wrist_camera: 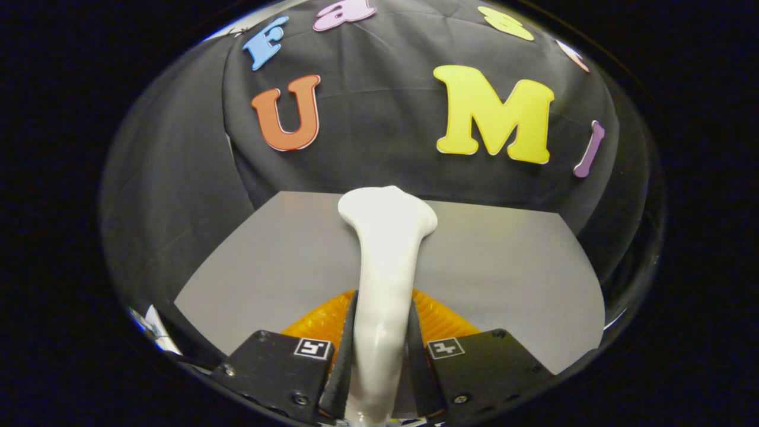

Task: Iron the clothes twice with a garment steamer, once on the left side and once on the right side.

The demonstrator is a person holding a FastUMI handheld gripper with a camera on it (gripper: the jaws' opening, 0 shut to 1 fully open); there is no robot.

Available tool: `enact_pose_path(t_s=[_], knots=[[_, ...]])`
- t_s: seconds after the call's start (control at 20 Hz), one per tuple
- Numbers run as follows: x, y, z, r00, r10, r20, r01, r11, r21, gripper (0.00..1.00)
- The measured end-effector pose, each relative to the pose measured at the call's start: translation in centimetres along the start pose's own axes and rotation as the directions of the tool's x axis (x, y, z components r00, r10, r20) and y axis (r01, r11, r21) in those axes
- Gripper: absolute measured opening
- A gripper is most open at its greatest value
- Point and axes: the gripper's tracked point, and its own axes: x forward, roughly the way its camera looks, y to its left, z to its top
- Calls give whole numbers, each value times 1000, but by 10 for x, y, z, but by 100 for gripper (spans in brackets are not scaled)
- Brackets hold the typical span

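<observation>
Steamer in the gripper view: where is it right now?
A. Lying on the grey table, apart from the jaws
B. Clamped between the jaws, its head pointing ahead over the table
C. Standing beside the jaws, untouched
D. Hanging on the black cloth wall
B: the white steamer sits between the gripper jaws, both pressing its handle, its head out over the grey table.

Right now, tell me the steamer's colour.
Glossy white steamer, clearest in the gripper view, clamped between the fingers.

Garment steamer [384, 279] clamped between gripper [379, 350] fingers, head reaching ahead over table [504, 267]; booth wall behind
</observation>
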Motion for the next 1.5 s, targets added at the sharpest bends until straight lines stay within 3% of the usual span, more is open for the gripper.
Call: enact_pose_path(t_s=[0.15, 0.3, 0.7, 1.1, 1.5], knots=[[-17, 4, 6, 999, 18, 50, -17, 1000, -3, 41], [-45, -3, 11, 992, -9, 124, 12, 1000, -23, 40], [-147, -32, 1, 970, -2, 244, 0, 1000, 8, 40], [-297, -97, -7, 912, -61, 406, 33, 996, 77, 40], [-422, -211, -15, 826, -230, 514, 166, 972, 169, 40]])
